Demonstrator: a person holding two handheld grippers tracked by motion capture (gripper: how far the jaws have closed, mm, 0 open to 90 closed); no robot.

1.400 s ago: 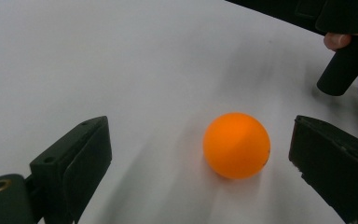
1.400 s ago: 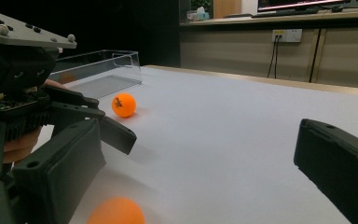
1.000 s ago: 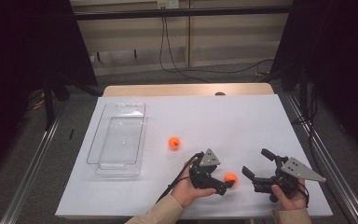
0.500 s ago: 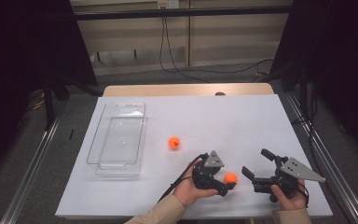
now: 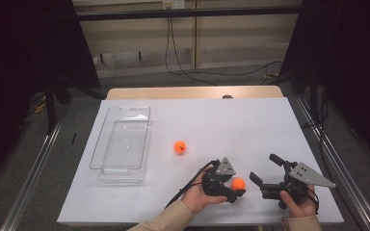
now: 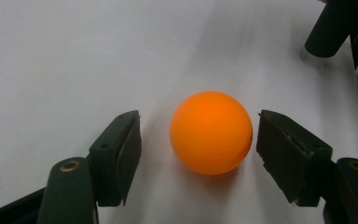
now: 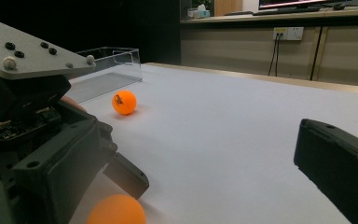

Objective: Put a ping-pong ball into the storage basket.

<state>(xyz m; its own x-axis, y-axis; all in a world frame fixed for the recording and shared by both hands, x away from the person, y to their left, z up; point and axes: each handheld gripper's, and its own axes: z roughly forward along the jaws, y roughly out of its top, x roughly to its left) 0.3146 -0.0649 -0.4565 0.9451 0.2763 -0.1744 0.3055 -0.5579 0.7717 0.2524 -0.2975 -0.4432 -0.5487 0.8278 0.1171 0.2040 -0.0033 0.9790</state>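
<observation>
- Orange ball (image 6: 210, 132) sits on the white table (image 5: 231, 125) near the front edge, right between the left gripper's (image 5: 234, 188) two jaws; small gaps show on both sides, so the pads aren't pressing yet.
- Left gripper's jaws have just been closing around it, part-way in now.
- Second orange ball (image 5: 180, 147) lies farther off to the left, toward the clear tray (image 5: 122, 142).
- Right gripper (image 5: 266, 174) rests just right of the near ball, jaws spread wide, holding nothing.

Balls (image 5: 238, 183) (image 5: 180, 147) orange, far one's dark mark unreadable; tray (image 5: 120, 144) clear; table (image 5: 231, 125) white.
</observation>
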